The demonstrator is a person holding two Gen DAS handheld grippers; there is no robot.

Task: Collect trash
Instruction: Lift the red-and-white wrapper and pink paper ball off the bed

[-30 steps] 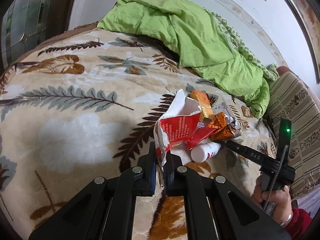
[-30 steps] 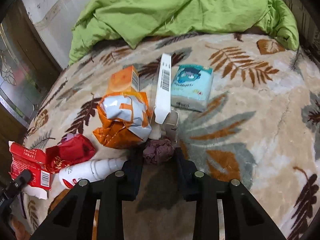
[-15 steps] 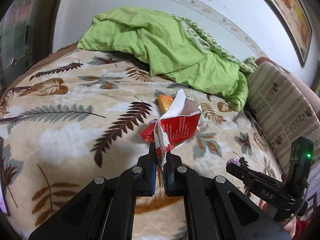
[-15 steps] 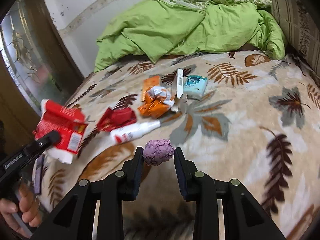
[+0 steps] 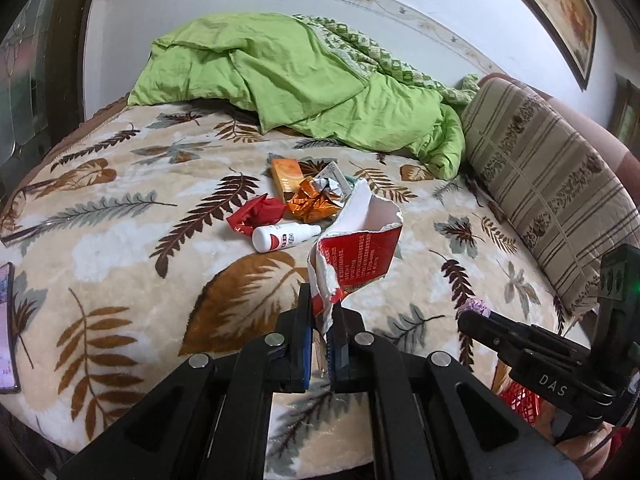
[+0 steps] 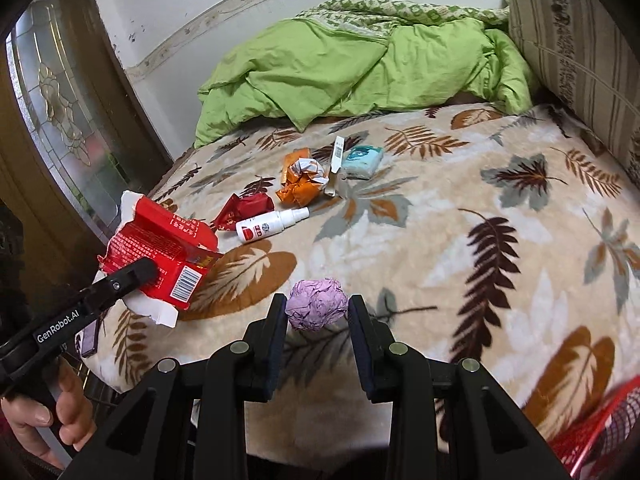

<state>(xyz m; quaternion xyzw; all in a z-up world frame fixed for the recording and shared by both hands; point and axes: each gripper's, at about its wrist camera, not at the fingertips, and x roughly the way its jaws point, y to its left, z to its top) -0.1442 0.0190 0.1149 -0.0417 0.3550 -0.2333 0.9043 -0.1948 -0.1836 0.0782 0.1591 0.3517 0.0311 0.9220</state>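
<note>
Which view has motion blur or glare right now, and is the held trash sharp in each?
Left wrist: strong fisheye bend in the wall border, no obvious glare, torn red box sharp. Right wrist: blanket and red mesh basket smeared at the lower right, purple paper ball sharp, soft reflections on the glass door panel.

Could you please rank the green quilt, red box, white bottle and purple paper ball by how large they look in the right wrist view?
1. Green quilt
2. Red box
3. White bottle and purple paper ball: look alike; the ball sits much nearer the camera, so unranked.
</note>
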